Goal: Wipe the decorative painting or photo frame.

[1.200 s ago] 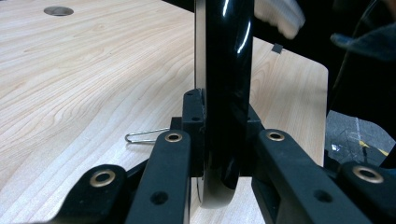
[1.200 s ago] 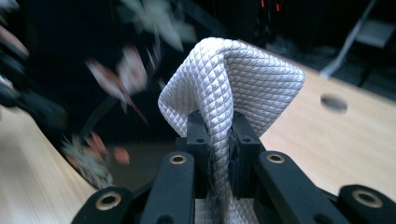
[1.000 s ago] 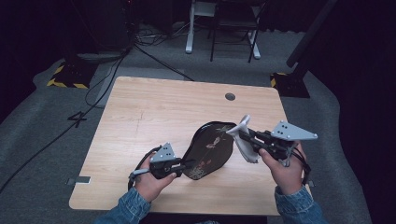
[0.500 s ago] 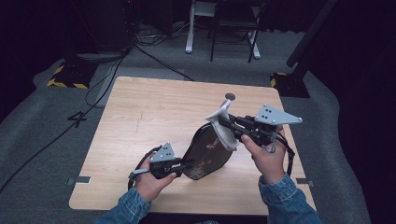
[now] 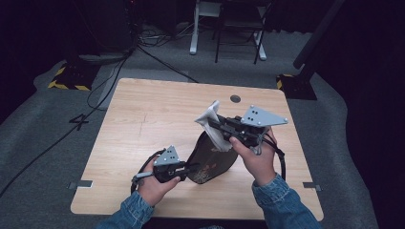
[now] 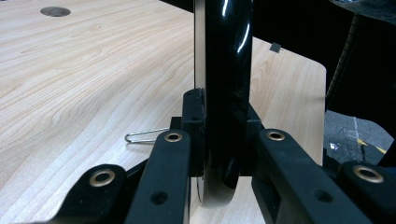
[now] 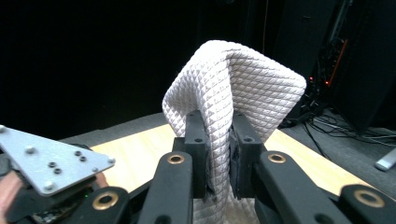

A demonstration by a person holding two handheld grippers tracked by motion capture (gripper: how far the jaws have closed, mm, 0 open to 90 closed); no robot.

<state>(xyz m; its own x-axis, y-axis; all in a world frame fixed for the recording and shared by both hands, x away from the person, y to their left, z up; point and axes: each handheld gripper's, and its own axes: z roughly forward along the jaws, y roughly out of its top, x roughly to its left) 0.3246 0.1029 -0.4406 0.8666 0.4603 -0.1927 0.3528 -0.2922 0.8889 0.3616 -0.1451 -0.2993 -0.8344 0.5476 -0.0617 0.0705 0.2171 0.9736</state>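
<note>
A dark glossy oval plate (image 5: 207, 161) with a faint pattern stands tilted on the wooden table (image 5: 143, 114). My left gripper (image 5: 193, 167) is shut on its lower left rim, and in the left gripper view the plate's black edge (image 6: 224, 70) rises straight up between the jaws. A white quilted cloth (image 5: 208, 115) is pinched in my right gripper (image 5: 213, 124), which is shut on it at the plate's upper end. In the right gripper view the cloth (image 7: 238, 88) folds over both jaws. The cloth hangs down against the plate's top face.
A round grommet hole (image 5: 235, 98) sits near the table's far edge. A thin wire clip (image 6: 142, 136) lies on the wood beside the left jaws. Cables, a chair and stand legs (image 5: 224, 33) are on the floor beyond the table.
My right gripper has carried the cloth leftward and farther over the plate's upper end. The left gripper and plate have stayed nearly still.
</note>
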